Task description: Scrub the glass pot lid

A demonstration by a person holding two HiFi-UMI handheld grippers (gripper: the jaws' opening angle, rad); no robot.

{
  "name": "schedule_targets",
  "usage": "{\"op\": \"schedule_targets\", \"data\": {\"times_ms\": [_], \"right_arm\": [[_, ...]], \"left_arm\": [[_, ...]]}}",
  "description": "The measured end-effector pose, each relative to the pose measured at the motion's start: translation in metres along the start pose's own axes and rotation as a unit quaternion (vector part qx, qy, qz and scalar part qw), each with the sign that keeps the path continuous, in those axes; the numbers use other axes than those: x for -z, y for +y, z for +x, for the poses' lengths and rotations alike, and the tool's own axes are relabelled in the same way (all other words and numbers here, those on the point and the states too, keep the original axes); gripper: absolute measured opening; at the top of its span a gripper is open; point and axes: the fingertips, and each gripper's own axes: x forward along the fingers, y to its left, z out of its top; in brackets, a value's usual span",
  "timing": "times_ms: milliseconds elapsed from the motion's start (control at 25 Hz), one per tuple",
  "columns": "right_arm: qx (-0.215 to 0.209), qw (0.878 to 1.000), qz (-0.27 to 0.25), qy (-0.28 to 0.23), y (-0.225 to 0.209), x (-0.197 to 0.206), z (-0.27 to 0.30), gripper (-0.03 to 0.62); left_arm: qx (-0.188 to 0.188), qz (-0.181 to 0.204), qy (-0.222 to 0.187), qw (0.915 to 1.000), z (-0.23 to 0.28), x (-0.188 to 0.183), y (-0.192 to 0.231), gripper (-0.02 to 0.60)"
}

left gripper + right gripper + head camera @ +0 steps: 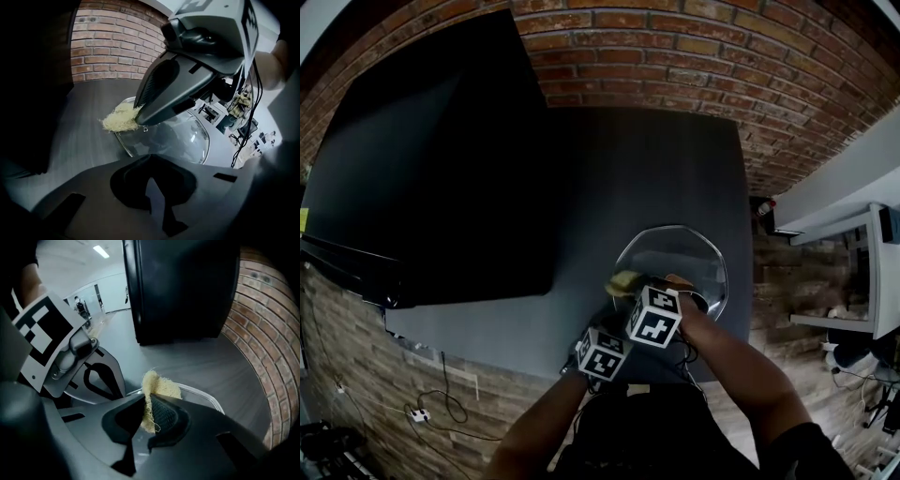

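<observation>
While right tongs (147,401) pinch a scrubber (160,386) on the glass lid (202,400) rim, left tongs (150,159) sit closed.

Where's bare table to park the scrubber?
Widest free patch: the table beyond the glass lid, between the black screen and the brick wall. A narrower strip runs left of the lid, along the screen's near edge. Crowded at the lid's near rim, where the left gripper and right gripper, holding the scrubber, meet.
</observation>
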Motion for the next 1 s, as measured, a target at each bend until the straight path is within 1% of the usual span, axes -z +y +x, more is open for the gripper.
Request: {"op": "schedule_targets", "data": {"times_ms": [160, 280, 400, 680, 1000], "right_arm": [[-0.021, 0.996, -0.065, 0.055, 0.0, 0.006, 0.009, 0.041], [-0.042, 0.992, -0.08, 0.083, -0.004, 0.011, 0.015, 0.043], [-0.056, 0.991, -0.074, 0.095, -0.009, 0.011, 0.018, 0.041], [-0.052, 0.993, -0.046, 0.099, -0.032, 0.012, 0.016, 0.043], [-0.054, 0.995, 0.026, 0.084, -0.063, 0.023, 0.003, 0.041]], "left_arm": [[-0.007, -0.004, 0.007, 0.9999, 0.0, -0.001, -0.001, 0.032], [-0.014, -0.005, 0.008, 0.9999, 0.001, 0.0, -0.001, 0.032], [-0.021, -0.011, 0.005, 0.9997, 0.001, 0.001, 0.0, 0.032], [-0.027, -0.017, 0.006, 0.9995, 0.001, 0.001, 0.001, 0.032], [-0.026, -0.02, 0.01, 0.9994, 0.001, 0.001, 0.002, 0.032]]}}
